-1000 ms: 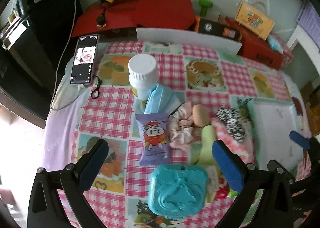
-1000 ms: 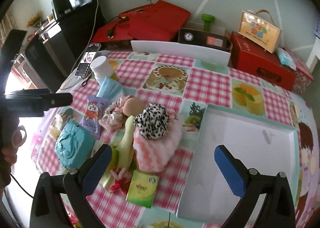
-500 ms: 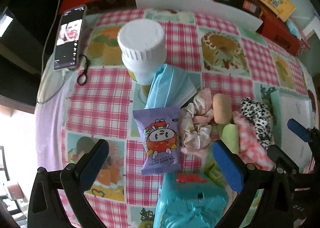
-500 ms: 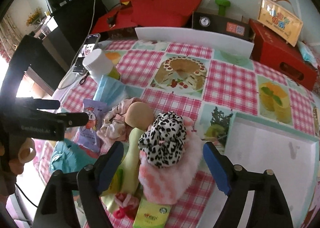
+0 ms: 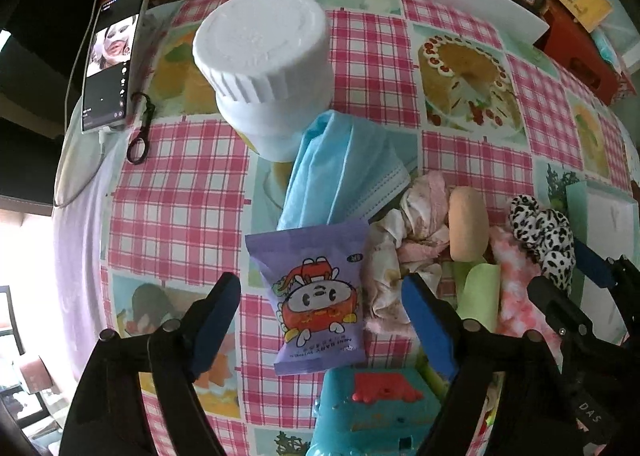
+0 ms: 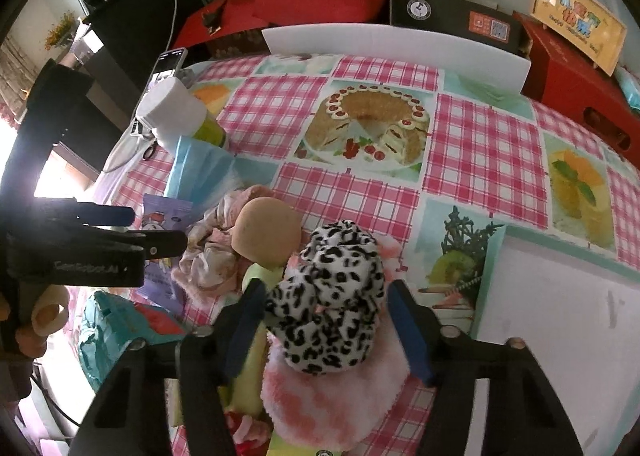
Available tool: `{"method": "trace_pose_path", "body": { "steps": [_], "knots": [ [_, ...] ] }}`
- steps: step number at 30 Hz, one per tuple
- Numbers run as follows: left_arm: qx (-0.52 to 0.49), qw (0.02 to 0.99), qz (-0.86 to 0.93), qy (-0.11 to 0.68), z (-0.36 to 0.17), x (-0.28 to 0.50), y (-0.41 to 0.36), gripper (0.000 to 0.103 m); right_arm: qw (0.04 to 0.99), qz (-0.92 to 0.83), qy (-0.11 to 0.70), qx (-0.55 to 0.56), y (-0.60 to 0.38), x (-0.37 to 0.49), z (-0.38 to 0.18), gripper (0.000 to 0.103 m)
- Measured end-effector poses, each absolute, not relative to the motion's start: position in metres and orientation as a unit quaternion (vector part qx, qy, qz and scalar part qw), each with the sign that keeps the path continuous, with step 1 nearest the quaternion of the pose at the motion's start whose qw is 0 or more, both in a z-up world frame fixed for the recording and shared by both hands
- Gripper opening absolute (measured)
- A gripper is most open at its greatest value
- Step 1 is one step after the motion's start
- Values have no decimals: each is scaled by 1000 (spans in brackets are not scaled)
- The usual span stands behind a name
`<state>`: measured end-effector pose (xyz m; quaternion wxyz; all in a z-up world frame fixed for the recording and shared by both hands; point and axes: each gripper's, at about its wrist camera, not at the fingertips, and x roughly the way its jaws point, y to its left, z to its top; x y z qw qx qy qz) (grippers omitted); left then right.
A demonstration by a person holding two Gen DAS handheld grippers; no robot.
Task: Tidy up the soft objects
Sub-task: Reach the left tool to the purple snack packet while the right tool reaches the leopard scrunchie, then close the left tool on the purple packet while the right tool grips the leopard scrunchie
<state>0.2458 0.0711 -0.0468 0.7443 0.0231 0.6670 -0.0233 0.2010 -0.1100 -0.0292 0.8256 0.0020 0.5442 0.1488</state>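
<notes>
Pink gingham tablecloth point(image 6: 476, 144) with cake and fruit prints, red boxes point(image 6: 576, 68) along the pale wall. Left gripper point(image 5: 320, 314) closing in, unclenched around a purple snack pack point(image 5: 316, 296) beside a white jar point(image 5: 268, 68). Right gripper point(image 6: 326, 326) likewise narrowing, not yet pinching the leopard scrunchie point(image 6: 332, 296) by the white tray point(image 6: 560, 316).

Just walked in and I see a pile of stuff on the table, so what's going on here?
A person holds a two-finger gripper in each hand over a heap of soft things on a checked tablecloth. The left gripper straddles a purple snack packet, and the right gripper straddles a leopard-print scrunchie lying on a pink fluffy cloth. Both sets of jaws have just been closing, but neither presses on its item yet. The white tray to the right holds nothing that shows.
</notes>
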Motion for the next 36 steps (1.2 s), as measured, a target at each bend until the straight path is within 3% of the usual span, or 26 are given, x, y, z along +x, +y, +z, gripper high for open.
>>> {"method": "trace_pose_path", "body": {
  "steps": [9, 30, 36],
  "knots": [
    [-1, 738, -21, 674, -61, 254, 85, 55, 824, 152, 546, 6, -110, 203, -34, 54],
    [8, 719, -9, 695, -83, 257, 76, 52, 820, 151, 553, 3, -109, 204, -38, 51],
    [-11, 722, -15, 691, -73, 251, 82, 48, 821, 153, 550, 5, -111, 202, -35, 44]
  ]
}}
